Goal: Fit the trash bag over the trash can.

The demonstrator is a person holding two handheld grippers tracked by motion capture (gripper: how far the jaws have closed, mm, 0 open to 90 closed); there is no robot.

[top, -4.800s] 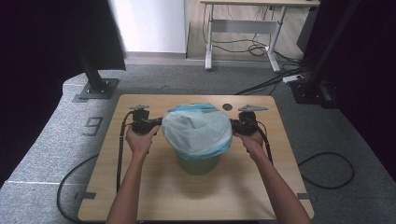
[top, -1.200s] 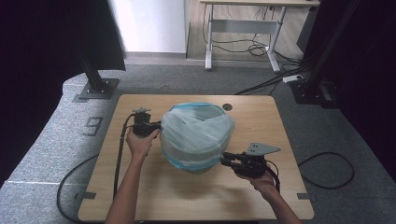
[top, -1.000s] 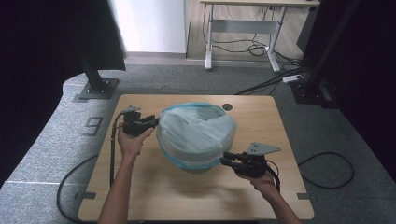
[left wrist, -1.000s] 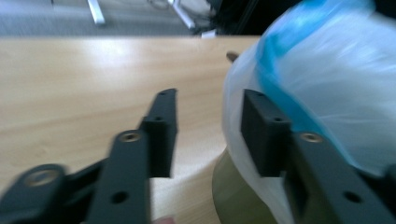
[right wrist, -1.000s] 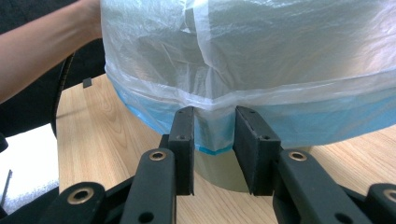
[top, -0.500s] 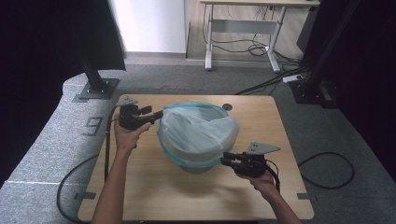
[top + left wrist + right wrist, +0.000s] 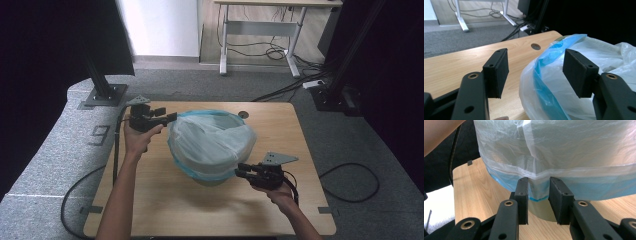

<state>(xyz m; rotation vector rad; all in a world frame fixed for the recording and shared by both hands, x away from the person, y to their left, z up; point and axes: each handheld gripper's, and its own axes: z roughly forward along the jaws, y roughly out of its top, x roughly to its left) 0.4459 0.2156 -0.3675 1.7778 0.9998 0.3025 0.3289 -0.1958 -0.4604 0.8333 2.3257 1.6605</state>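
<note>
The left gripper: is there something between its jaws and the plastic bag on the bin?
Nothing visible stands in the way. The left gripper has open jaws, which have just been opening, and the blue-edged rim of the plastic bag lies in the gap between them, untouched by either pad. Only bare table shows beside it.

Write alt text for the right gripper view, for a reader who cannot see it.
Two black jaws of the right gripper rise from the bottom edge, with the blue hem of a clear plastic bag between them. The bag drapes over a bin on a wooden table.
</note>
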